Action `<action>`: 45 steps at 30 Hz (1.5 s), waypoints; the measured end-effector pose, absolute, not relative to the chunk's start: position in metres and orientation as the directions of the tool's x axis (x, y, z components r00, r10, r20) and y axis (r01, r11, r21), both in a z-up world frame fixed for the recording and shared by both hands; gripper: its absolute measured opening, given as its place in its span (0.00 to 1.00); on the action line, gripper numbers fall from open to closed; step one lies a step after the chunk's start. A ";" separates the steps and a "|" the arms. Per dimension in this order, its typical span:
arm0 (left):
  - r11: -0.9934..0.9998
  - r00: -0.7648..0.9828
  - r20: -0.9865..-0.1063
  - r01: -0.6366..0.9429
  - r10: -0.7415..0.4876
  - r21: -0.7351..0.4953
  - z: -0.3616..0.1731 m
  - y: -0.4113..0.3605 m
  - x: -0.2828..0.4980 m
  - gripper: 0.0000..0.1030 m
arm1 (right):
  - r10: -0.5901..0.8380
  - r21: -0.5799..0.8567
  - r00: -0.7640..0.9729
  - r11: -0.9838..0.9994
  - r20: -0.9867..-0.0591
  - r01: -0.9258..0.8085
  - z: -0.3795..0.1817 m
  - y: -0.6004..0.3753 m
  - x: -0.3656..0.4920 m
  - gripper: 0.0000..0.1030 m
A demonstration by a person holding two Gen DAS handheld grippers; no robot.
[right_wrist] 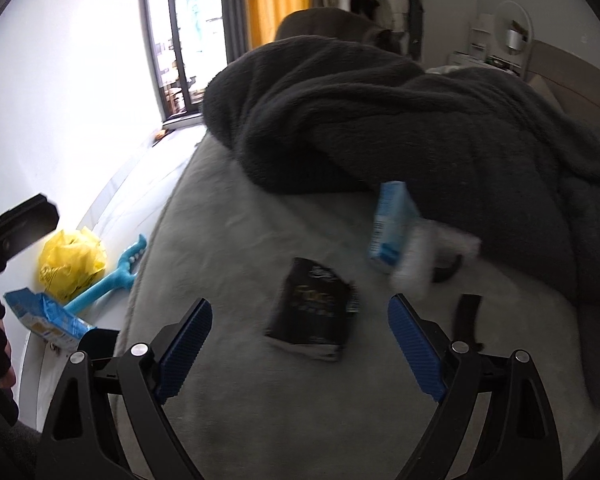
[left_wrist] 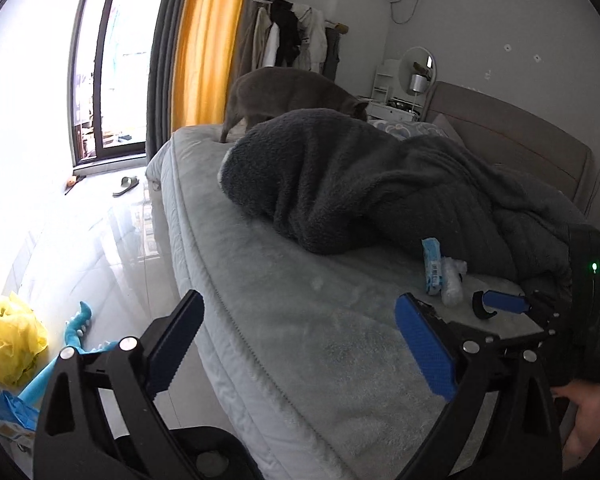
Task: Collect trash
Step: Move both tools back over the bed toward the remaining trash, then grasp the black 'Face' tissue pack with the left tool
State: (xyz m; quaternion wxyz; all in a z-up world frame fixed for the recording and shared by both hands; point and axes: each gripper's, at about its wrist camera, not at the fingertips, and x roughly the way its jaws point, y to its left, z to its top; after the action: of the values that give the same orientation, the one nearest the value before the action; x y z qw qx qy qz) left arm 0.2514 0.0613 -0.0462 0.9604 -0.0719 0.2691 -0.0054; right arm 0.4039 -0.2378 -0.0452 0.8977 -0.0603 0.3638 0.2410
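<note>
A black snack packet [right_wrist: 312,312] lies on the grey bed cover, just ahead of my open right gripper [right_wrist: 300,344]. A light blue carton [right_wrist: 392,224] and a crumpled clear wrapper [right_wrist: 420,256] lie beyond it, against the dark blanket; both also show in the left wrist view, the carton [left_wrist: 432,266] and the wrapper [left_wrist: 452,284]. My left gripper [left_wrist: 300,344] is open and empty over the bed's front edge. The right gripper's finger [left_wrist: 504,302] shows at right in the left wrist view.
A dark fleece blanket [left_wrist: 360,184] is heaped on the bed [left_wrist: 284,320], and a grey cat [left_wrist: 292,96] stands behind it. On the floor at left lie a yellow plastic bag [right_wrist: 72,260], a blue toy [right_wrist: 112,280] and a blue wrapper [right_wrist: 44,316].
</note>
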 end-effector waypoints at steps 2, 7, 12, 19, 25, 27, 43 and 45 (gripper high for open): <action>0.989 0.850 -0.523 -0.019 -0.062 -0.148 -0.048 0.056 0.255 0.95 | 0.366 0.060 0.638 0.892 -0.677 -0.448 -0.046 -0.251 0.408 0.88; 0.986 0.834 -0.546 -0.015 -0.080 -0.168 -0.055 0.042 0.265 0.95 | 0.314 0.050 0.658 0.920 -0.684 -0.388 -0.053 -0.279 0.421 0.88; 0.989 0.813 -0.575 0.006 -0.091 -0.149 -0.064 0.020 0.275 0.95 | 0.286 0.080 0.664 0.943 -0.691 -0.322 -0.059 -0.304 0.433 0.88; 0.970 0.759 -0.618 0.078 -0.206 -0.229 -0.078 -0.003 0.287 0.94 | 0.265 0.080 0.661 0.951 -0.702 -0.298 -0.072 -0.324 0.442 0.88; 0.964 0.732 -0.631 0.148 -0.257 -0.222 -0.084 -0.031 0.296 0.89 | 0.274 0.083 0.672 0.949 -0.688 -0.303 -0.080 -0.337 0.450 0.86; 0.964 0.721 -0.642 0.161 -0.260 -0.210 -0.089 -0.040 0.299 0.85 | 0.284 0.086 0.663 0.945 -0.693 -0.316 -0.083 -0.339 0.454 0.77; 0.941 0.649 -0.683 0.205 -0.336 -0.268 -0.115 -0.065 0.332 0.79 | 0.301 0.094 0.609 0.933 -0.734 -0.349 -0.105 -0.334 0.475 0.40; 0.945 0.647 -0.689 0.210 -0.327 -0.252 -0.116 -0.071 0.334 0.78 | 0.308 0.103 0.602 0.931 -0.737 -0.350 -0.108 -0.335 0.478 0.37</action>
State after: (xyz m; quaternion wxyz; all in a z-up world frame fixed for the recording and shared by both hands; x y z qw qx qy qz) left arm 0.3339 -0.0707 -0.1164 0.9044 -0.0745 0.3931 -0.1485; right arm 0.4781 -0.3351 -0.1078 0.8946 -0.0258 0.4066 0.1838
